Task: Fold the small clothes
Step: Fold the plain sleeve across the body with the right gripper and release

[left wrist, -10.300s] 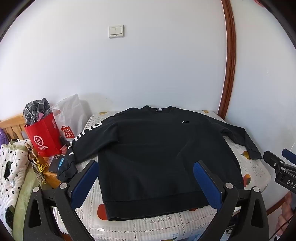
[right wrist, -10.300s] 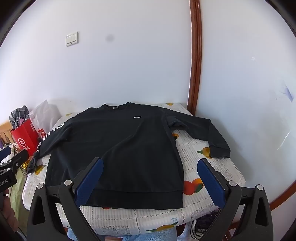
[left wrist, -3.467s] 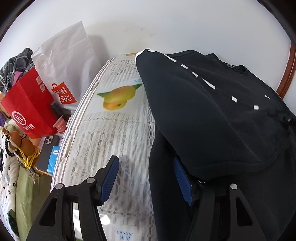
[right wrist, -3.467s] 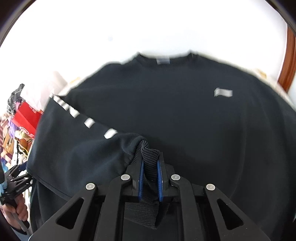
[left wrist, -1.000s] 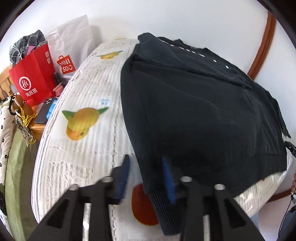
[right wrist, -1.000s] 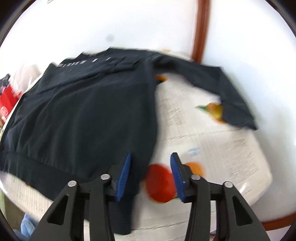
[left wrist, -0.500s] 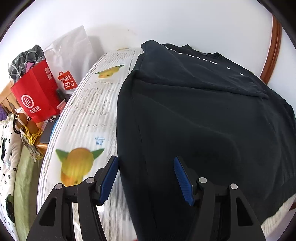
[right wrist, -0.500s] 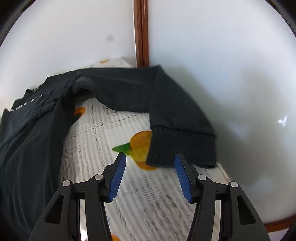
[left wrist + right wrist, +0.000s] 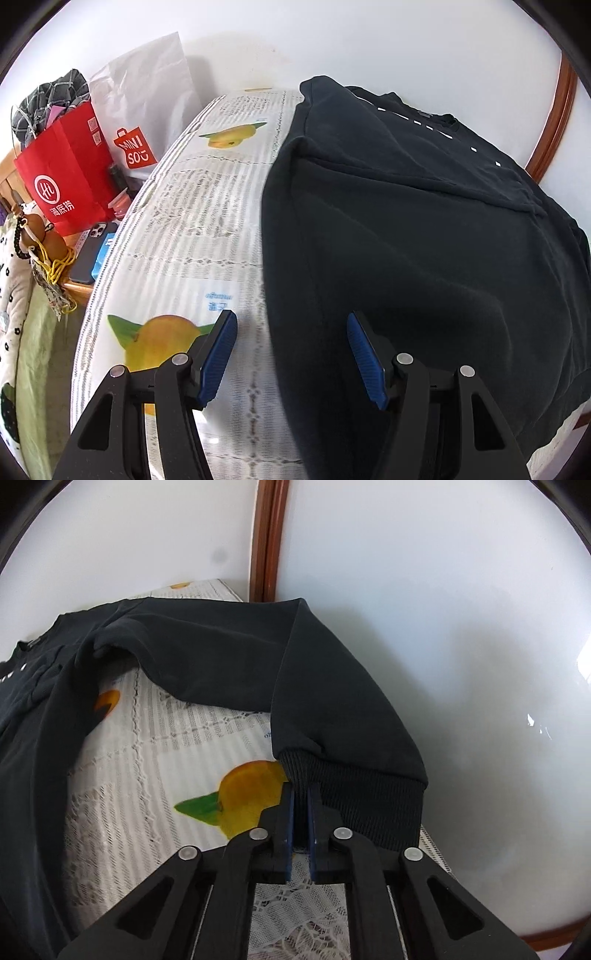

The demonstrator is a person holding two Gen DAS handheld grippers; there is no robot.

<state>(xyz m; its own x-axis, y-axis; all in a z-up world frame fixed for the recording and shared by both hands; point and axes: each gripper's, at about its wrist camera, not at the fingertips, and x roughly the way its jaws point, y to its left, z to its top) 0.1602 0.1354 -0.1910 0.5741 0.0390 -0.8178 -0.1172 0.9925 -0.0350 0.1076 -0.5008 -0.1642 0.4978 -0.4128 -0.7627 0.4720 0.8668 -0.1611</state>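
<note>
So off to the left of the table there's a red paper shopping bag with a white round logo (image 9: 64,173), stuffed with what looks like grey checked fabric (image 9: 48,99) poking out the top. Right beside it stands a white plastic bag with a red Miniso print (image 9: 144,110); can't tell what's inside that one. A dark phone (image 9: 90,254) lies flat on the wooden ledge below them.

The thing being folded is a black long-sleeved sweatshirt (image 9: 406,240), spread over a white lace-pattern tablecloth printed with yellow fruit (image 9: 207,221). One sleeve with small white marks is already laid across the chest. The other sleeve (image 9: 295,672) bends out toward the wall, its ribbed cuff (image 9: 362,797) lying at the table's edge beside a printed fruit.

The right gripper (image 9: 300,805) has its blue pads pressed together on the near corner of that cuff, pinching the ribbed fabric. The left gripper (image 9: 288,347) has its jaws spread apart, straddling the sweatshirt's side edge, one pad over bare tablecloth and the other over black fabric, nothing gripped.
</note>
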